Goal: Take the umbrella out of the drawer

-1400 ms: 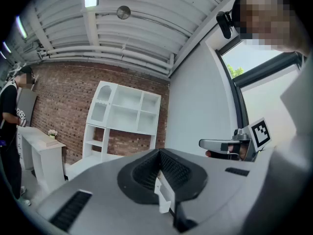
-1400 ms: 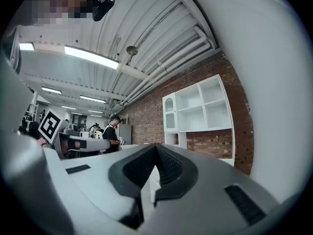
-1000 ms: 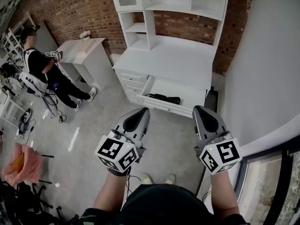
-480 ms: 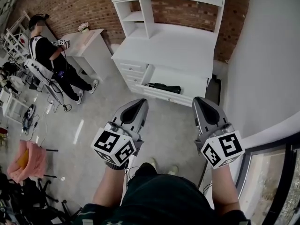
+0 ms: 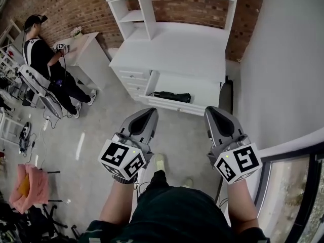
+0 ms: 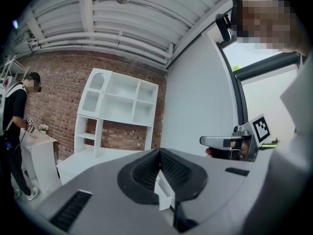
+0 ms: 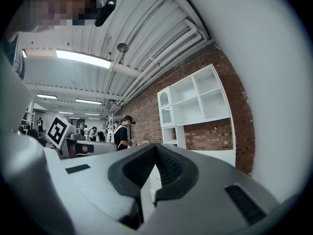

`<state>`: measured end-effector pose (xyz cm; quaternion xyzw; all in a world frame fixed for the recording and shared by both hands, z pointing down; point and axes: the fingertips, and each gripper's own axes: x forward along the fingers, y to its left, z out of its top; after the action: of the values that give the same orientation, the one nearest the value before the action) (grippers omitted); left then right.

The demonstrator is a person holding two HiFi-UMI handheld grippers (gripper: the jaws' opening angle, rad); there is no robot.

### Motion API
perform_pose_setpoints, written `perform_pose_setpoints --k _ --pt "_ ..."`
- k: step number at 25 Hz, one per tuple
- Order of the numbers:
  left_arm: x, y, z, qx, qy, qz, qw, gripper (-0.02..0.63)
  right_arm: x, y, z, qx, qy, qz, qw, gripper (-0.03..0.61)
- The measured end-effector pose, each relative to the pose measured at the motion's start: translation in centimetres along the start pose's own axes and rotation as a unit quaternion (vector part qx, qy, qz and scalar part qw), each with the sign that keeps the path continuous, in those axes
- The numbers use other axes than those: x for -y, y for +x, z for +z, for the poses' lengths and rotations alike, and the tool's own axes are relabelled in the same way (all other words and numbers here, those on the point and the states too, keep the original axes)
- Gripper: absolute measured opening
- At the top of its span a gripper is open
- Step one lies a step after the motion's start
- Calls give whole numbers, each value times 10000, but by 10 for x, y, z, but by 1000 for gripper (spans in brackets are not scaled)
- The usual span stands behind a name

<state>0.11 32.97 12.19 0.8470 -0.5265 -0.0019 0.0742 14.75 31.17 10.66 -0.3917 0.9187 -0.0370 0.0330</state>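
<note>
Facing the far open white wooden drawer (image 5: pixel 178 107) with its folded black umbrella (image 5: pixel 172 96), I hold grey left gripper (image 5: pixel 148 113) and right gripper (image 5: pixel 212 111) near, both clamped together, empty.

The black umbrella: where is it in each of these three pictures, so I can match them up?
Head view: the umbrella lies in the open drawer, upper middle.
Left gripper view: not in it.
Right gripper view: not in it.
Shared landmark: the white shelf unit, left of centre in the left gripper view, at right in the right gripper view.
</note>
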Motion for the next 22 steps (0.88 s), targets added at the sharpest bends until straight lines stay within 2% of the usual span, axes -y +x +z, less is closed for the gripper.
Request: perform_pose_setpoints --k 8,15,22 --pt "-84 56 -8 -208 39 -473 9987 6 12 95 -17 -23 53 -412 9991 3" --pt "-161 97 -23 -438 -132 -937 9945 6 8 175 -32 -179 4 -713 9973 5" --pt "-199 132 -53 -805 -92 -1475 9857 6 14 216 -42 -266 -88 -1111 9934 5"
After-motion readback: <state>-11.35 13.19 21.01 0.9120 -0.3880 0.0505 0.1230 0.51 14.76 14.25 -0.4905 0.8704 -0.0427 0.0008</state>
